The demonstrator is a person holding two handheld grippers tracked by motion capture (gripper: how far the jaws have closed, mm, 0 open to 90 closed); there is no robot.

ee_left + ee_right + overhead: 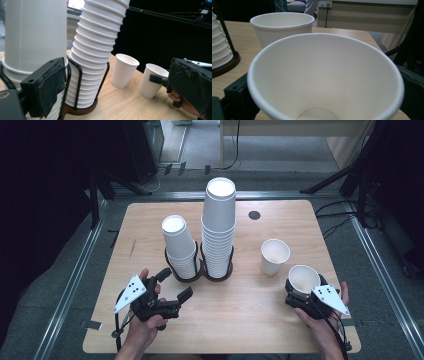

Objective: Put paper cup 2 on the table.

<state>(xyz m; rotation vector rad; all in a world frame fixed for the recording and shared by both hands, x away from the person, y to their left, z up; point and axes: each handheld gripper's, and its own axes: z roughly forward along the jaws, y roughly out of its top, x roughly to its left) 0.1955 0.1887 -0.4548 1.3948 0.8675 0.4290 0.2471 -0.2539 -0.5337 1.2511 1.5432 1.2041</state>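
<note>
Wooden table [150, 330] stands on a grey floor, dark at both sides. High view: two cup stacks sit in a twin wire holder [200, 270] at centre, the short stack [179, 245] on the left, the tall stack [218, 227] on the right. A loose cup [274, 256] stands upright to their right. Nearer the person, a second cup [303, 280] sits between the jaws of the right gripper [303, 292]. The left gripper [175, 285] lies near the holder, jaws apart, nothing between them.

Left gripper view: both stacks rise close ahead, the tall one leaning right. The two single cups stand on the table beyond, just apart, with the right gripper at the nearer one.

Right gripper view: the second cup [324, 82] sits mouth up between the jaws. Whether the pads press its wall cannot be told. The loose cup [283, 27] stands just behind.
</note>
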